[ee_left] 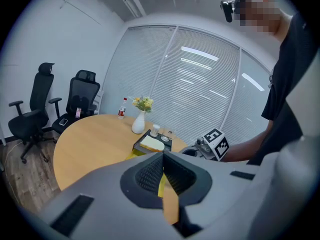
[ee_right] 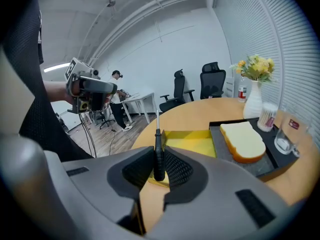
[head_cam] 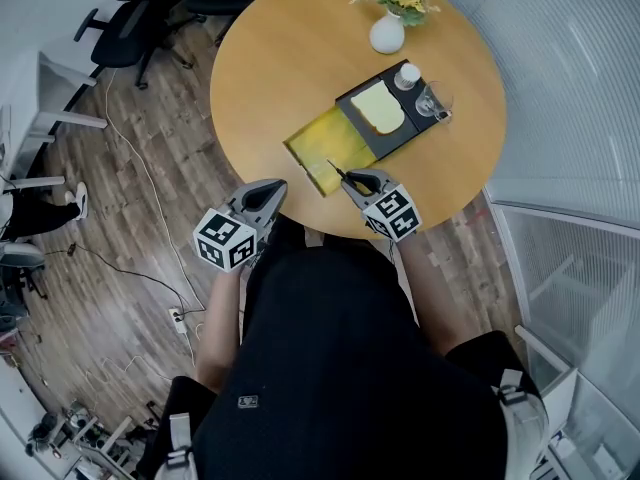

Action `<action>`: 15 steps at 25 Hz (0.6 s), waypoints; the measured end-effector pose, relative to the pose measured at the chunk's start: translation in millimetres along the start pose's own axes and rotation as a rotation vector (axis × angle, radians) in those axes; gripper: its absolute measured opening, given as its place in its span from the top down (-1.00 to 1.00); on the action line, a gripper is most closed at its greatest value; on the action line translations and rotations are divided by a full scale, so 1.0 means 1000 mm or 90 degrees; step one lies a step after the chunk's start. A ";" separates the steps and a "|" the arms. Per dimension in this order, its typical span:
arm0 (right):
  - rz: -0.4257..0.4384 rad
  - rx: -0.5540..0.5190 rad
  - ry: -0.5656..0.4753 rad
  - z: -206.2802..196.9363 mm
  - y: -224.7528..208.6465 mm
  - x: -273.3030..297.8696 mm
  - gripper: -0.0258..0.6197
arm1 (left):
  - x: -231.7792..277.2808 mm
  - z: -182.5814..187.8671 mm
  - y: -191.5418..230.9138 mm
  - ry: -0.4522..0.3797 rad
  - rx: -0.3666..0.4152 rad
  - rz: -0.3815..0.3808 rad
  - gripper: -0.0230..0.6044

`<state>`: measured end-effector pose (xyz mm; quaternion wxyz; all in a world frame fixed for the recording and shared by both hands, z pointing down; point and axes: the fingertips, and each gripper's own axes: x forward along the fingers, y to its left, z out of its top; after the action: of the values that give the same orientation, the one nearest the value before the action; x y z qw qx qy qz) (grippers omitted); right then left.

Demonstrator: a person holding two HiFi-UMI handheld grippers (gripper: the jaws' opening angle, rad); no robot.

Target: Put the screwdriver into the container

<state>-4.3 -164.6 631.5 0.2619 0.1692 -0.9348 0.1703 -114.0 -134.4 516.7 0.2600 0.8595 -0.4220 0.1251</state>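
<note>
A black-handled screwdriver [ee_right: 158, 151] with a thin steel shaft stands upright between the pads of my right gripper [ee_right: 159, 168], which is shut on it. In the head view this gripper [head_cam: 352, 180] hovers at the near edge of the round table, the screwdriver [head_cam: 338, 172] pointing toward the shallow yellow container [head_cam: 318, 150]. That container [ee_right: 192, 143] lies just beyond the tool's tip. My left gripper [head_cam: 268, 197] hangs off the table's near-left edge, its fingertips meeting with nothing held. From the left gripper view, the container [ee_left: 129, 155] shows low behind its jaws [ee_left: 162, 156].
A black tray [head_cam: 352, 103] holds a slice of bread [head_cam: 377, 107], a glass [head_cam: 436, 100] and a small jar [head_cam: 407, 75], right behind the container. A white vase of flowers [head_cam: 387, 30] stands farther back. Office chairs [head_cam: 130, 18] and floor cables lie to the left.
</note>
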 end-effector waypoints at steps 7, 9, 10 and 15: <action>-0.008 0.003 0.046 -0.004 -0.003 0.025 0.74 | 0.007 0.000 0.025 0.005 -0.010 -0.027 0.91; -0.016 0.005 0.057 -0.005 -0.008 0.030 0.74 | 0.008 0.004 0.028 0.006 -0.011 -0.045 0.91; -0.019 0.005 0.063 -0.004 -0.011 0.033 0.74 | 0.009 0.006 0.030 0.006 -0.011 -0.056 0.91; -0.031 0.012 0.097 -0.003 -0.027 0.054 0.74 | 0.007 0.011 0.044 0.018 -0.008 -0.084 0.91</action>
<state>-35.5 -199.2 669.0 0.3350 0.1811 -0.9059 0.1851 -144.4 -167.3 525.1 0.2790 0.8819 -0.3615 0.1169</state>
